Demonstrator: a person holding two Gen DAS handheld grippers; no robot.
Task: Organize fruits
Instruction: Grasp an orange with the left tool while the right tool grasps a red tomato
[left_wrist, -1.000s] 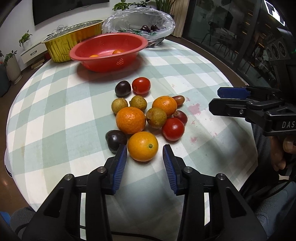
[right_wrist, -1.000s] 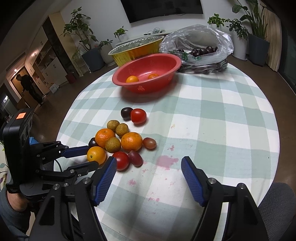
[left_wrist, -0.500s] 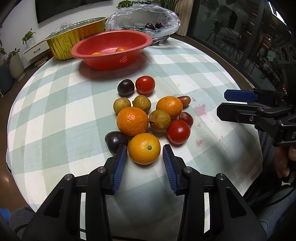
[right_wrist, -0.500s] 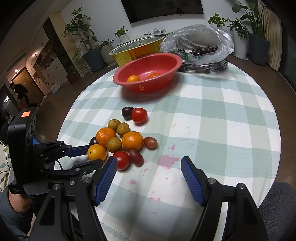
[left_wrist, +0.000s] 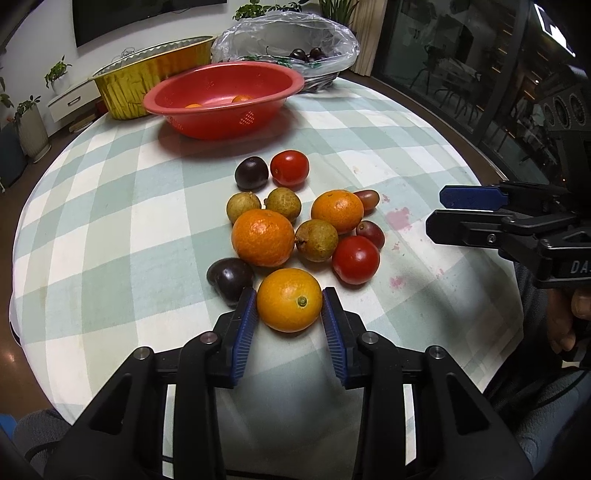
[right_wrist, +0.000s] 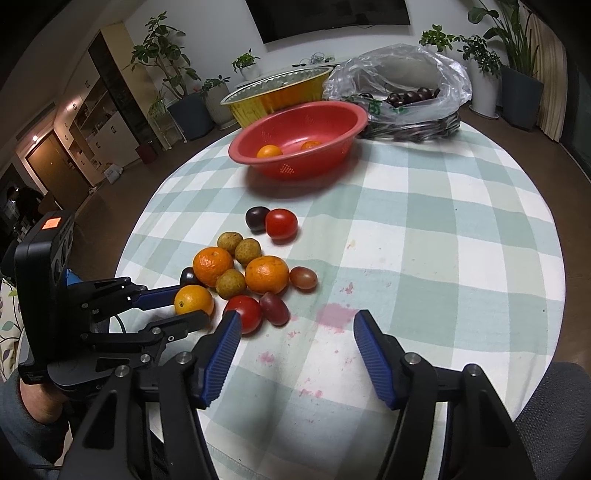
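The left tool (left_wrist: 289, 308) is closing on the nearest orange (left_wrist: 289, 300); its blue pads (left_wrist: 246, 319) touch the fruit on both sides. This orange lies on the checked surface (left_wrist: 110, 206) at the near edge of the fruit pile, well in front of the red bowl (left_wrist: 225, 96). Just behind the orange sit a bigger orange (left_wrist: 263, 237) and a dark plum (left_wrist: 229, 275). The right tool (right_wrist: 295, 345) is half open and closing, with nothing between its pads, to the right of the orange. The red bowl holds two oranges (right_wrist: 269, 151).
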